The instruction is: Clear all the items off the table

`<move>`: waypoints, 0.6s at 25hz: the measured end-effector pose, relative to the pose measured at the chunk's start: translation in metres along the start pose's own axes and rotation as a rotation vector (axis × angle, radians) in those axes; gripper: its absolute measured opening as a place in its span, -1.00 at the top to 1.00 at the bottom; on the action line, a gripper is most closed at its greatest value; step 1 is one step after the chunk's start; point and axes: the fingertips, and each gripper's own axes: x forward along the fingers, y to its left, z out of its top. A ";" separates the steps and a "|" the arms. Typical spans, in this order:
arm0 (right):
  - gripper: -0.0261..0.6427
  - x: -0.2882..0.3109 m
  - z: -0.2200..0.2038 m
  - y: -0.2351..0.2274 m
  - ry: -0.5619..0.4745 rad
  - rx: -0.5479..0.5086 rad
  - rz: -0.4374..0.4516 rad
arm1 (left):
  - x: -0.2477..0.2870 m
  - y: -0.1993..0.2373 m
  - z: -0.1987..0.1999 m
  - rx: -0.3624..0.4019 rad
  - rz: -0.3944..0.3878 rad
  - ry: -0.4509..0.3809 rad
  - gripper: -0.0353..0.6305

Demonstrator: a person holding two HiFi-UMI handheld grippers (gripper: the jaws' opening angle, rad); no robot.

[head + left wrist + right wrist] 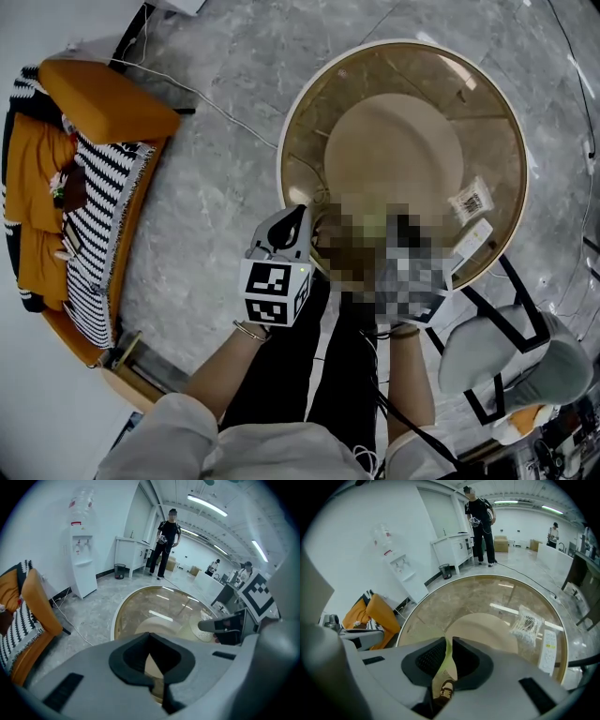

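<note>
only right gripper view shows right hand-held gripper (448, 639) pinching yellow-green item (446, 670) | left hand-held gripper (149, 634) closed

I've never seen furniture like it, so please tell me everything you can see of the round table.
The table is round, its top glossy, brownish tinted glass with a pale rim. A beige round base shows through the glass. It stands on a grey stone-look floor. A clear packet and a white remote lie near its right edge.
</note>
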 end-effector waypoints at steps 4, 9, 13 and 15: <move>0.79 -0.002 -0.004 -0.001 0.016 0.001 -0.013 | 0.001 -0.002 0.002 0.020 -0.016 0.008 0.89; 0.80 -0.015 -0.002 -0.007 -0.005 0.013 -0.030 | 0.005 -0.014 0.010 0.052 -0.039 0.007 0.89; 0.80 -0.029 0.003 -0.017 -0.022 0.039 -0.044 | 0.007 -0.031 0.015 0.073 -0.064 0.011 0.89; 0.80 -0.038 0.004 -0.025 -0.034 0.060 -0.052 | 0.008 -0.044 0.017 0.089 -0.081 0.015 0.89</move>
